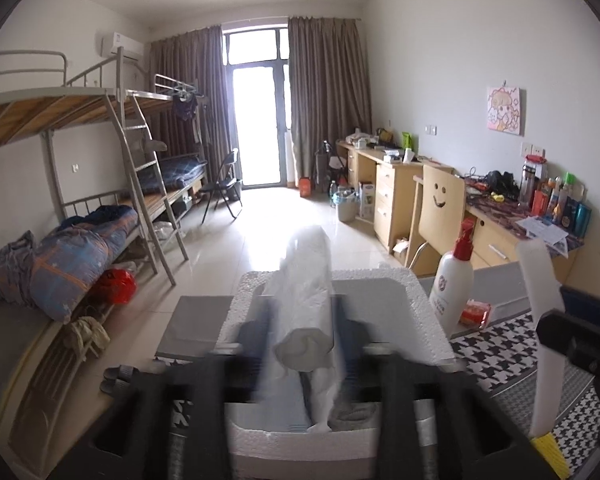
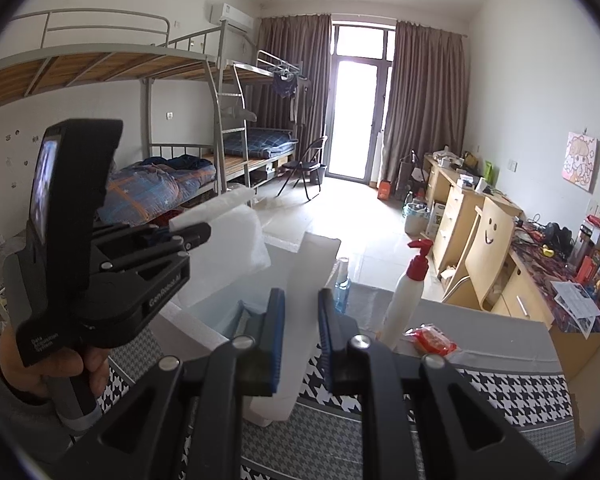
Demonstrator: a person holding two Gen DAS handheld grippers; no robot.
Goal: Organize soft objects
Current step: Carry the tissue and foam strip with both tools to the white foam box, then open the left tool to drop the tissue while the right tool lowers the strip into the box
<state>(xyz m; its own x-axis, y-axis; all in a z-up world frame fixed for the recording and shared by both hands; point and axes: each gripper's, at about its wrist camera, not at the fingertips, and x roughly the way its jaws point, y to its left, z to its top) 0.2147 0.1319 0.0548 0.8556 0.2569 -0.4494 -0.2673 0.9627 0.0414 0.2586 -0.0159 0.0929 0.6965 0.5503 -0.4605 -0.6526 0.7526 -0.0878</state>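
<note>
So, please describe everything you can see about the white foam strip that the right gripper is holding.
The white foam strip is long, flat and narrow, and looks like soft packing foam. The right gripper is shut on it, with blue pads pressing both faces. It stands tilted, its upper end leaning away. Its lower end seems to rest on the houndstooth cloth, beside the white foam box. The left wrist view shows it as a pale slanted band.

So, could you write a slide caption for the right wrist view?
Right gripper clamps a white foam strip beside the styrofoam box, while the left gripper lifts a foam sheet.
</note>
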